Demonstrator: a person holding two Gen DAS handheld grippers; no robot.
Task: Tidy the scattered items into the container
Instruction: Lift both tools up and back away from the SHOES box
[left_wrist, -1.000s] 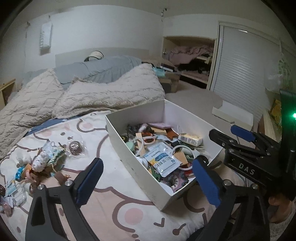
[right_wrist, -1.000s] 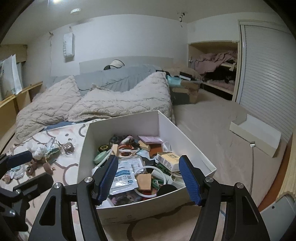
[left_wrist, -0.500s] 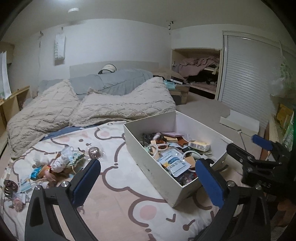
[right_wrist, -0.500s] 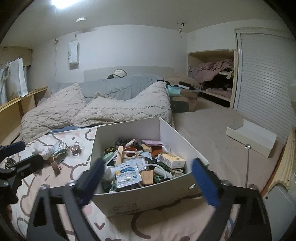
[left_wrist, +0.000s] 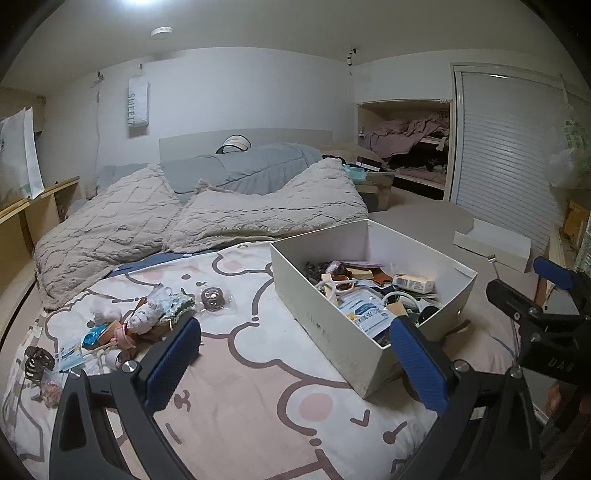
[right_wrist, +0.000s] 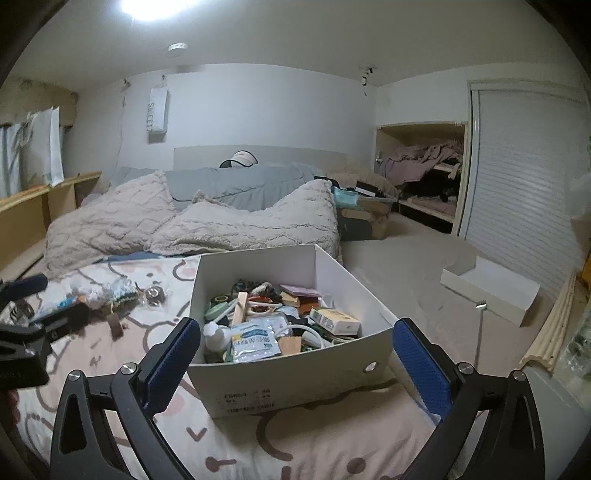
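A white cardboard box (left_wrist: 325, 306) (right_wrist: 303, 373) stands on the patterned bed sheet, filled with several small items such as a blue-white packet (right_wrist: 255, 339) and a yellow carton (right_wrist: 334, 319). Scattered items lie on the sheet to its left: a pile of cloth and packets (left_wrist: 144, 314), a round brown roll (left_wrist: 213, 297), a dark hair claw (left_wrist: 35, 360). My left gripper (left_wrist: 295, 363) is open and empty, above the sheet in front of the box. My right gripper (right_wrist: 295, 358) is open and empty, just before the box's near wall.
Beige quilted blankets (left_wrist: 221, 218) and a grey duvet lie at the back of the bed. A white box lid (right_wrist: 491, 291) lies on the floor at right. A slatted closet door and open shelves with clothes stand at far right.
Both grippers have pulled back and up from the box, so it looks smaller and more of the room shows. Both stay open and empty.
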